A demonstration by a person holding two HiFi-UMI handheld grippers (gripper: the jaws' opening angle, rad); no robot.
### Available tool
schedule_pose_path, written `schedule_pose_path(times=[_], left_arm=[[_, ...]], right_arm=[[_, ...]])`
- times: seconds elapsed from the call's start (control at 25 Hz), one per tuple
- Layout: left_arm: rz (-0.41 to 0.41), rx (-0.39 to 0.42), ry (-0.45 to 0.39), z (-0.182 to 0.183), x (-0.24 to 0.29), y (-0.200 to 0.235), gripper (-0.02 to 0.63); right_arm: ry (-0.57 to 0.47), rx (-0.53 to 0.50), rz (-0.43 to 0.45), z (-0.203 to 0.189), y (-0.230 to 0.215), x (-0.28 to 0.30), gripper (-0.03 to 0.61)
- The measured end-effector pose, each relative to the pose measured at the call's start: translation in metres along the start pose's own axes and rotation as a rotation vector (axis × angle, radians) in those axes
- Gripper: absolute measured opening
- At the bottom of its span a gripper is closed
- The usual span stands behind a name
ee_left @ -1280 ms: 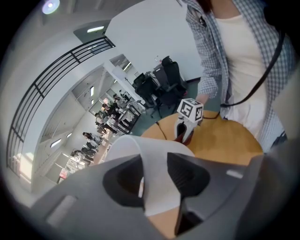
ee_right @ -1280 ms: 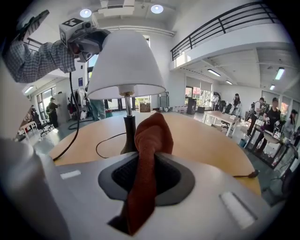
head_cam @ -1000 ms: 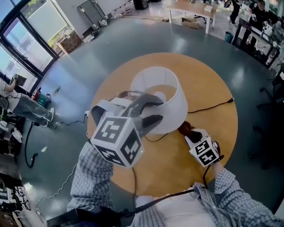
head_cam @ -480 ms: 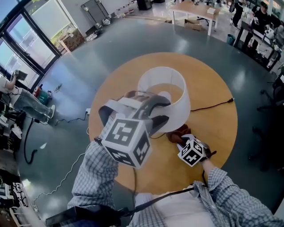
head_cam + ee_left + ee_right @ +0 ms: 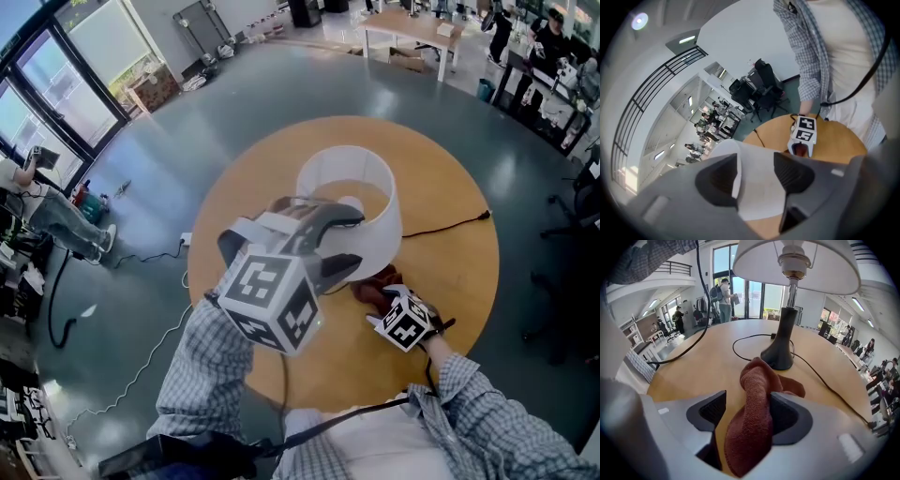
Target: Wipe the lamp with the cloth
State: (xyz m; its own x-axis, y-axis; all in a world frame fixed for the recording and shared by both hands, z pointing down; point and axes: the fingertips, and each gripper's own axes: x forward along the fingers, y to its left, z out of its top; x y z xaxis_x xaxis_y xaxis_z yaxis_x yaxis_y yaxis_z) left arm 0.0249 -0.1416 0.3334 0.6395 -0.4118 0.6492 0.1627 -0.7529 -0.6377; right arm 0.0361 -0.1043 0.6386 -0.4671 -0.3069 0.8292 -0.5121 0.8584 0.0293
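A white lamp shade (image 5: pixel 347 202) stands on a dark base (image 5: pixel 780 355) on the round wooden table (image 5: pixel 450 272). My left gripper (image 5: pixel 342 239) straddles the shade's near rim (image 5: pixel 759 187). Its jaws are opening: the shade wall lies against one finger (image 5: pixel 717 173) and stands clear of the other. My right gripper (image 5: pixel 378 298) points down at the table beside the lamp's foot. The dark red cloth (image 5: pixel 757 399) lies bunched between its opening jaws, leaning on the right finger (image 5: pixel 787 416) with a gap to the left one. The same cloth (image 5: pixel 375 281) rests on the table.
The lamp's black cord (image 5: pixel 450 223) runs across the table to the right edge and loops near the base (image 5: pixel 740 345). Grey floor surrounds the table, with cables at the left (image 5: pixel 141 258). A desk (image 5: pixel 412 28) stands far behind, and a person (image 5: pixel 56 225) stands by the windows.
My right gripper has moved left and down to the lamp's foot with the cloth, and its jaws have spread apart. The left gripper has stayed at the shade's rim.
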Motion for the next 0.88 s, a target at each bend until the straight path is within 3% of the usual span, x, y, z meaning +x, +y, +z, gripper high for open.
schedule_pose_path(times=[0.4, 0.6, 0.76, 0.88], left_arm=[[0.073, -0.115, -0.121, 0.011, -0.012, 0.005, 0.255], [0.17, -0.187, -0.189, 0.004, -0.044, 0.013, 0.249], [0.26, -0.288, -0.272, -0.001, -0.071, 0.017, 0.158], [0.324, -0.344, -0.31, -0.004, -0.079, 0.016, 0.025]], right_arm=[[-0.073, 0.063, -0.047, 0.008, -0.015, -0.018, 0.318], [-0.159, 0.135, -0.105, 0.017, -0.023, -0.033, 0.298], [-0.275, 0.24, -0.153, 0.022, -0.036, -0.063, 0.269], [-0.361, 0.301, -0.18, 0.022, -0.045, -0.089, 0.134]])
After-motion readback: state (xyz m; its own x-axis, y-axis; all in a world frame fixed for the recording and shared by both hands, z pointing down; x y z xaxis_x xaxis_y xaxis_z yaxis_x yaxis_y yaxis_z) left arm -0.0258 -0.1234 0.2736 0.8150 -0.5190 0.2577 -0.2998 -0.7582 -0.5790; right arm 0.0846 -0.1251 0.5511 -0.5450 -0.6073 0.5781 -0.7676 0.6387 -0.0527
